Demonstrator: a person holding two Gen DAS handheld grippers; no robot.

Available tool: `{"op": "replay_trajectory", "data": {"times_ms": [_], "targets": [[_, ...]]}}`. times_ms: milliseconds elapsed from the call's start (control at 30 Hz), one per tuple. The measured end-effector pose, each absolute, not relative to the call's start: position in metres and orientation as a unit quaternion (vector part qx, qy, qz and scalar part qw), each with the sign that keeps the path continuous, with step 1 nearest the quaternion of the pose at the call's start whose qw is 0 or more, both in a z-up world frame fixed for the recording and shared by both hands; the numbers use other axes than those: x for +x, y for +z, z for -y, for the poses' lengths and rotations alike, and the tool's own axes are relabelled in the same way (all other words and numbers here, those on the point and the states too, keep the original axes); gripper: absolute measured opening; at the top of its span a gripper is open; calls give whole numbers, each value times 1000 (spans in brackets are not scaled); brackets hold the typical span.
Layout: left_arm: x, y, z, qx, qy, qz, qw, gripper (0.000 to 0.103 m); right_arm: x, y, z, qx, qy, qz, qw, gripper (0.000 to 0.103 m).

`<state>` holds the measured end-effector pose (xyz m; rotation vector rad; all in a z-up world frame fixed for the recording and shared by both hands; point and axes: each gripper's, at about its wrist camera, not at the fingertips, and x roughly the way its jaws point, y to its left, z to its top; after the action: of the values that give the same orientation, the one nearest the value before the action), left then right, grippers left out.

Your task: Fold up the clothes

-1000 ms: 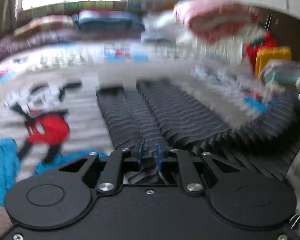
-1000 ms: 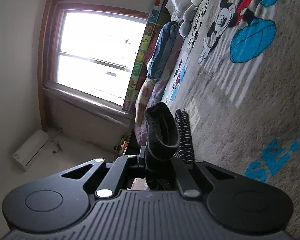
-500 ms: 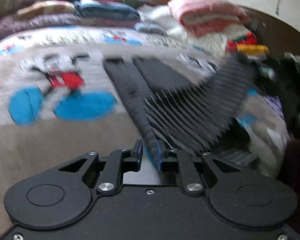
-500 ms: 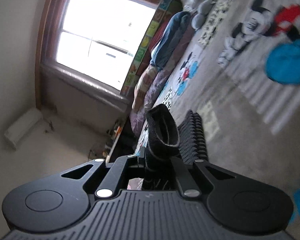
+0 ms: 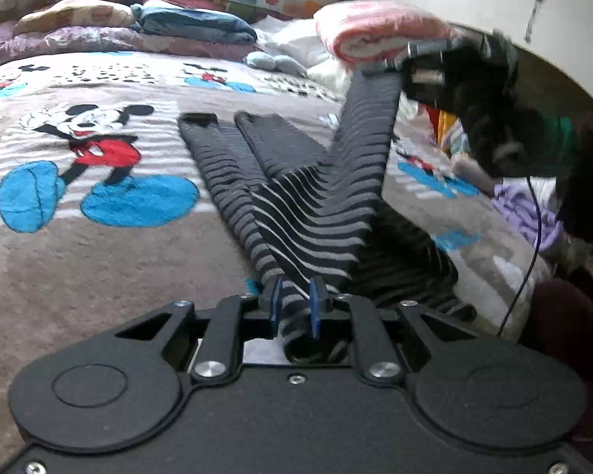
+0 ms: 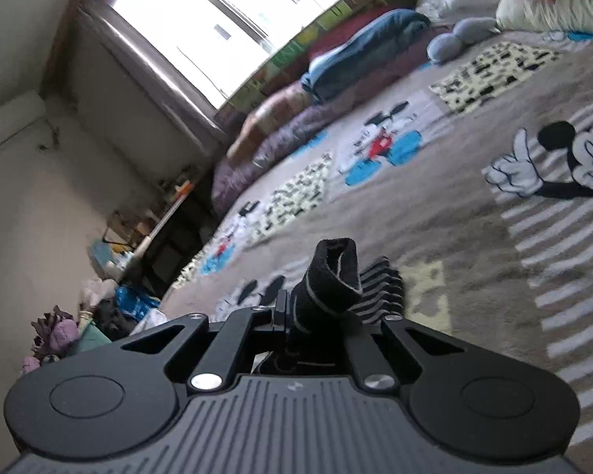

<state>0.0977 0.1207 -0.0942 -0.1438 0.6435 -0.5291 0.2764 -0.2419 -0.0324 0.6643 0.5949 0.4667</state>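
**Striped garment pinched at both ends**

Garment [image 5: 296, 213] clamped between left gripper [image 5: 295, 308] pads, running ahead over blanket [image 5: 99, 268]. Farther right, lifted end held up by right gripper [image 5: 427, 67]. Dark cuff [image 6: 332, 276] clamped in right gripper [image 6: 316, 316].

Left gripper [image 5: 295, 308]: blue fingertips [image 5: 276, 305] closed on a bunched end of the black and grey striped garment [image 5: 296, 197]. Two narrow striped lengths run from the grip away across the cartoon-mouse bedspread [image 5: 79, 260], lying flat, side by side, ends near the middle of the bed. A third length rises to the upper right, lifted clear of the bed, held at its top by the right gripper [image 5: 411, 57], blurred; its grip cannot be made out clearly. A thin black cable [image 5: 533, 229] hangs below it. Folded pink blanket [image 5: 375, 31] and folded dark blue bedding [image 5: 193, 25] lie along the far edge.
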Motion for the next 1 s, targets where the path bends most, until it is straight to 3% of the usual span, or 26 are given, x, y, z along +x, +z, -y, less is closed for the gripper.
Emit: {"op": "replay_trajectory", "data": {"times_ms": [333, 533, 800, 1000], "targets": [[114, -88, -116, -60, -276, -292, 914, 11, 270, -74, 269, 342, 187, -302, 870, 6], [122, -113, -92, -27, -292, -362, 885, 11, 249, -106, 285, 376, 171, -306, 858, 6], [139, -85, -106, -55, -287, -274, 916, 11, 218, -119, 301, 427, 174, -280, 842, 6], [165, -96, -94, -47, -280, -290, 914, 11, 203, -118, 309, 449, 180, -265, 834, 6]]}}
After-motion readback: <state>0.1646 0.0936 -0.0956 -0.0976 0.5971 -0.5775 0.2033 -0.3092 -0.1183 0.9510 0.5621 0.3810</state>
